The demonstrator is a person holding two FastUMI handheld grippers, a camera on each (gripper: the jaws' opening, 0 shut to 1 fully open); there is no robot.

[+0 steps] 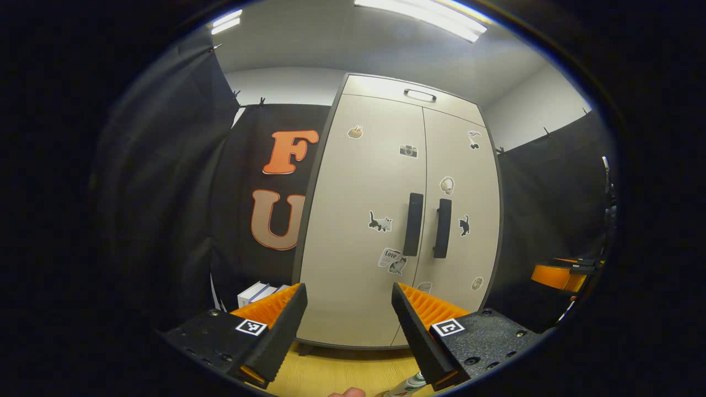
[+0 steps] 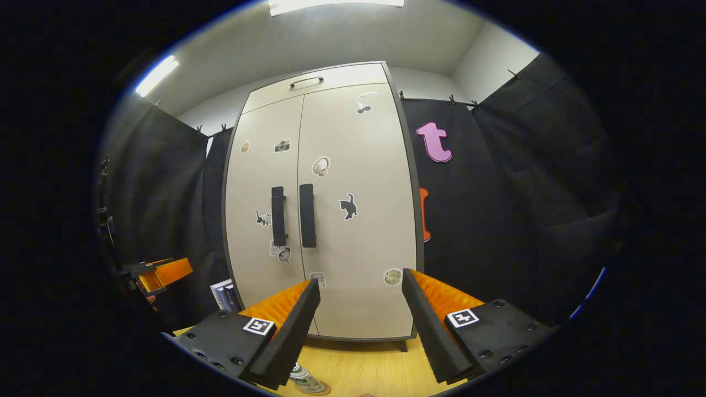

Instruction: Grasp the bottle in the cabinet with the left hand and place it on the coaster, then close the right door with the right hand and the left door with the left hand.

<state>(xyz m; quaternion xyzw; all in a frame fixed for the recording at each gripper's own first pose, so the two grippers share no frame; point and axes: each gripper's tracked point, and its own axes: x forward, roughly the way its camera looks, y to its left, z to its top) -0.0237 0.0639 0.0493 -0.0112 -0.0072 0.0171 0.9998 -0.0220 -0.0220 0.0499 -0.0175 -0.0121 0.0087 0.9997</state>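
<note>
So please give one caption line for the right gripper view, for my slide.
Open right tool faces the closed cabinet; bottle stands on the coaster.

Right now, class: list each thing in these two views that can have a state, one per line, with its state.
Left door: closed.
Right door: closed.
Bottle: out of the cabinet, standing on the coaster.
Left gripper: open, holding nothing.
Right gripper: open, holding nothing.

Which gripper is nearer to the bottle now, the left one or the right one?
Hard to say. The bottle stands just below the right gripper, near its left finger. It also lies just beneath the left gripper, near its right finger.
</note>
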